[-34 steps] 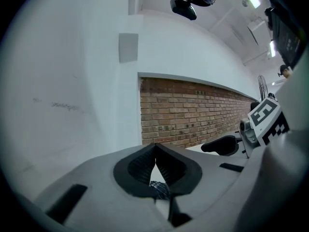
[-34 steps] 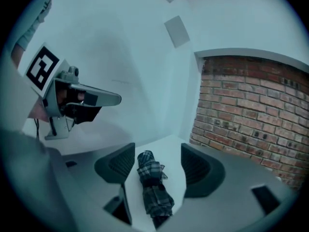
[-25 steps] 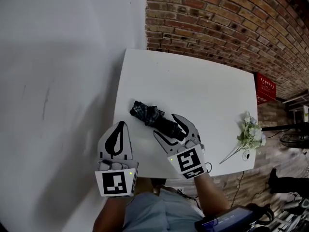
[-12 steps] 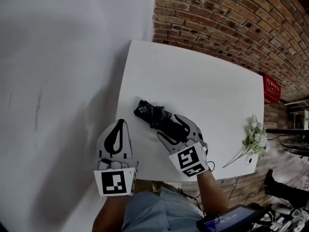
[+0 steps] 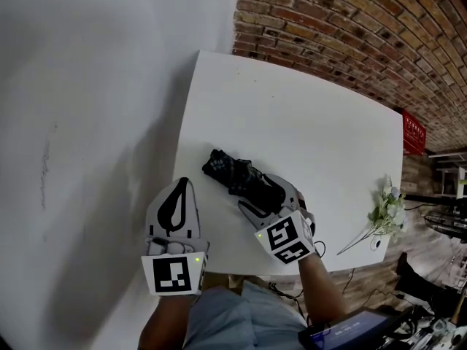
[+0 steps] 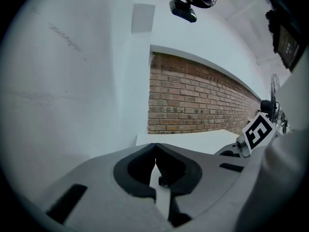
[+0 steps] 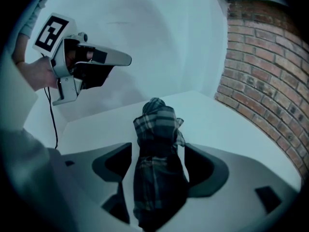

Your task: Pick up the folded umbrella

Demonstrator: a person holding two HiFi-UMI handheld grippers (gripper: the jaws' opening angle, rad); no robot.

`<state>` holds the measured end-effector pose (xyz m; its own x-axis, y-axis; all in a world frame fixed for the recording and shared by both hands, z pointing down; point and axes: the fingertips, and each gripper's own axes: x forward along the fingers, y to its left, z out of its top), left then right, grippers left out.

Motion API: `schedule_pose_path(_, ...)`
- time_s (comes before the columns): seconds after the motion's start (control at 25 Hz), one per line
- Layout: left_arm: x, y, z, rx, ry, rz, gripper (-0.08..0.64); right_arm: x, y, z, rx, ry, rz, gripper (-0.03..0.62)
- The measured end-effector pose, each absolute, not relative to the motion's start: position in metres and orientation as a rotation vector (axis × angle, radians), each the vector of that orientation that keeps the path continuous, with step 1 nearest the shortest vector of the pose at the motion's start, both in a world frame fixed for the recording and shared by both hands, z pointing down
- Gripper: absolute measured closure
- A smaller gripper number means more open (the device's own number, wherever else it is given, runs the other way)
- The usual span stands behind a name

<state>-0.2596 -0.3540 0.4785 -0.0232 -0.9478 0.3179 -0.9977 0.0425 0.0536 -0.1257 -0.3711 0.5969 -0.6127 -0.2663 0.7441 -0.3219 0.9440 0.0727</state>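
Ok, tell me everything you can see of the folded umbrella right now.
The folded umbrella is a compact, dark bundle of plaid fabric, creased and bunched. It lies on the white table near the front edge, slanting away to the left. Its nearer part sits between the jaws of the right gripper, which close in on both its sides. Its far end pokes out free. Nothing else touches it, and no handle shows.
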Motion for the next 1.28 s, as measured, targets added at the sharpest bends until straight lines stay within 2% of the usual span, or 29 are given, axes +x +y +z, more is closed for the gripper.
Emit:
schedule_pose_path(0.68, -0.26, -0.357, 0.489, 1.96, -2.044, 0.281, 0.554, -0.123, -0.37, 0.616, 0.304, -2.177, 0.133, 0.265)
schedule_pose_path(0.84, -0.258, -0.358, 0.488, 1.951, -2.038, 0.278, 0.554, -0.123, -0.368, 0.616, 0.283, -2.176, 0.143, 0.29)
schedule_pose_path(0.96, -0.255, -0.359, 0.488, 1.951, -2.035, 0.275, 0.554, -0.124, -0.366, 0.617, 0.269, -2.185, 0.159, 0.331)
schedule_pose_path(1.28, -0.254, -0.359, 0.486, 1.947, -2.04, 0.283, 0.554, -0.122, -0.364, 0.617, 0.268, -2.179, 0.178, 0.36)
